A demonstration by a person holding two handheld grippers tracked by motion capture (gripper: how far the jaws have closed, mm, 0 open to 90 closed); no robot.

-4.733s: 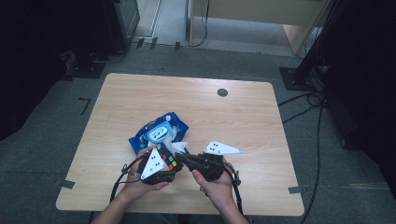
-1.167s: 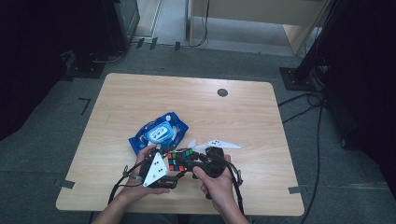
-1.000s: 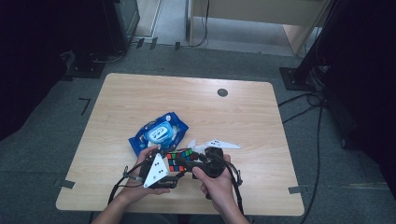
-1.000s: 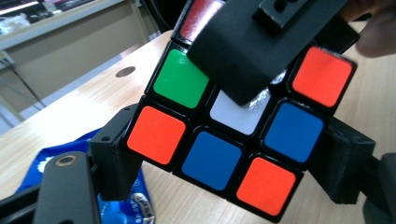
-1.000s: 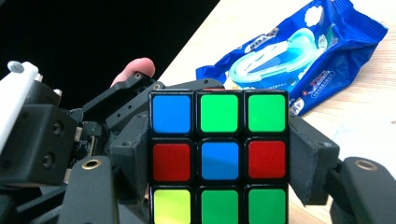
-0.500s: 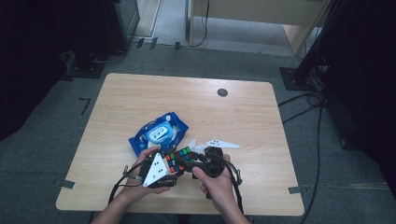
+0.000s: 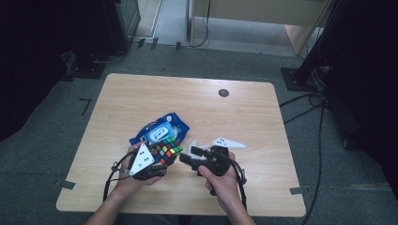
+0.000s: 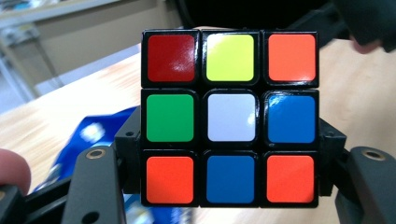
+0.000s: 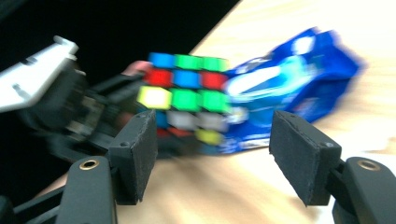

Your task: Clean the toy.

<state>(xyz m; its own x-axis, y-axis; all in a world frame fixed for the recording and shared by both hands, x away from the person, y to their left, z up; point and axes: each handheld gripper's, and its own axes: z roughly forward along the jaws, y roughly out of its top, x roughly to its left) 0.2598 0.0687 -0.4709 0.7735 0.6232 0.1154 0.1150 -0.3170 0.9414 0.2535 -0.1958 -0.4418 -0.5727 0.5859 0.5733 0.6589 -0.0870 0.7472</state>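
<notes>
A scrambled Rubik's cube (image 7: pixel 166 150) is held above the wooden table (image 7: pixel 244 117) near its front edge. My left gripper (image 7: pixel 163 159) is shut on it, and its jaws have just been closing with the cube between them. In the left gripper view the cube (image 8: pixel 231 119) sits between the two jaws, pads against its sides. My right gripper (image 7: pixel 190 155) is a little to the right of the cube, open and holding nothing. In the right gripper view its wide-apart pads (image 9: pixel 144 149) frame the blurred cube (image 9: pixel 187 93) farther off.
A blue pack of wipes (image 7: pixel 157 130) lies flat on the table just behind the cube, also seen as the wipes pack (image 9: pixel 289 79). A small black round cap (image 7: pixel 224 93) sits in the tabletop at the far side. Dark stands and cables ring the table.
The left hand has moved left with the cube, drawing it away from the right gripper's jaws. A gap now shows between cube and right gripper. The right hand stayed put.
</notes>
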